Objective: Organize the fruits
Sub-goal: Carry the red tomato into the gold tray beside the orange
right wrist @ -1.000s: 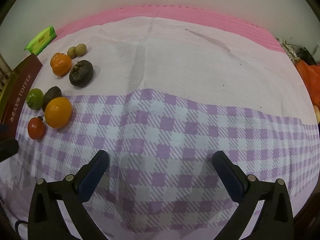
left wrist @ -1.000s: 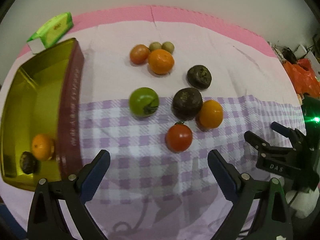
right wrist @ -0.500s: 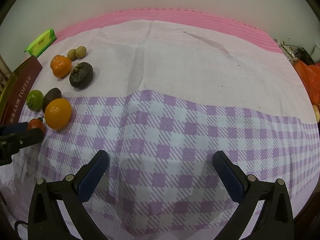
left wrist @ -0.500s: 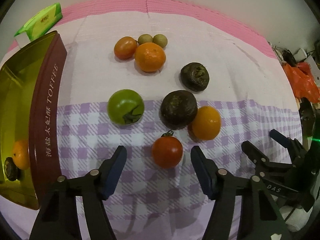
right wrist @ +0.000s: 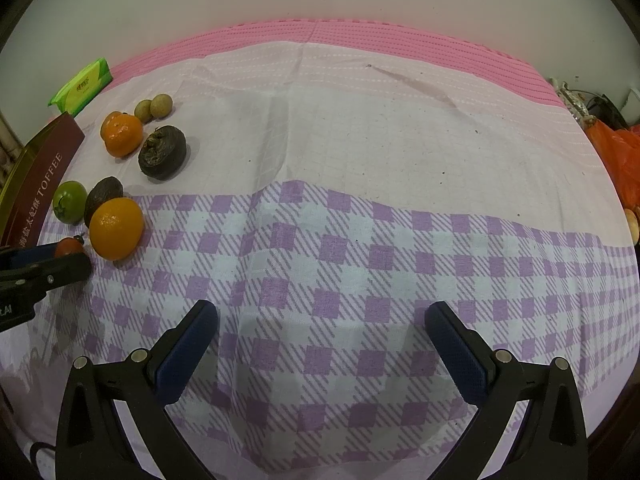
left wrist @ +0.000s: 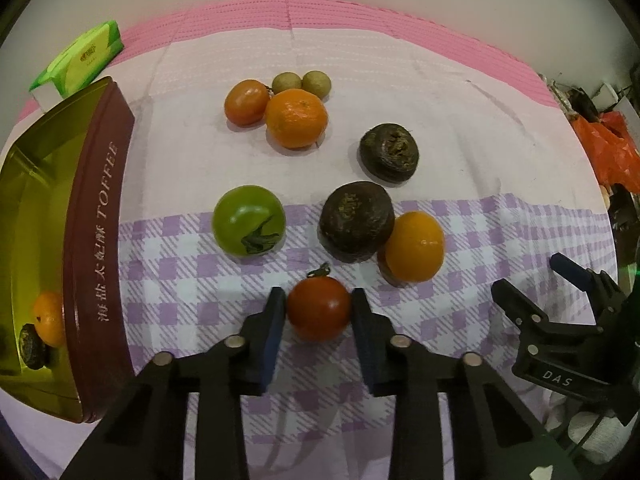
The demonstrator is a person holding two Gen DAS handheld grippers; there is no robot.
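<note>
The left claw (left wrist: 319, 312) points steeply down at the table (right wrist: 360, 140) and its two blue pads have just been closing; they now press on either side of a red tomato (left wrist: 319, 309), which sits on the purple-checked part of the cloth with its stem toward the far side. In the right wrist view the same claw (right wrist: 60, 258) enters from the left edge, with only a sliver of the tomato (right wrist: 69, 246) showing above its dark finger.

Just beyond the tomato lie a dark mangosteen (left wrist: 356, 221) and a smooth orange fruit (left wrist: 415, 247), the two touching. To their left, apart from them, is a green tomato (left wrist: 249, 231). Farther back rests a second mangosteen (left wrist: 389, 152), and behind that a cluster: a mandarin (left wrist: 296, 118), an orange-red tomato (left wrist: 247, 102) against it, and two small longans (left wrist: 301, 82) at the rear.

A gold tin (left wrist: 100, 240) with a maroon side marked TOFFEE stands at the left; inside it are another mandarin (left wrist: 49, 318) and a dark fruit (left wrist: 32, 346). A green tissue pack (left wrist: 82, 58) lies beyond the tin.

The right claw (right wrist: 321, 340) also tilts steeply down, its fingers spread wide over bare checked cloth, nothing between them, well to the right of the fruit.
</note>
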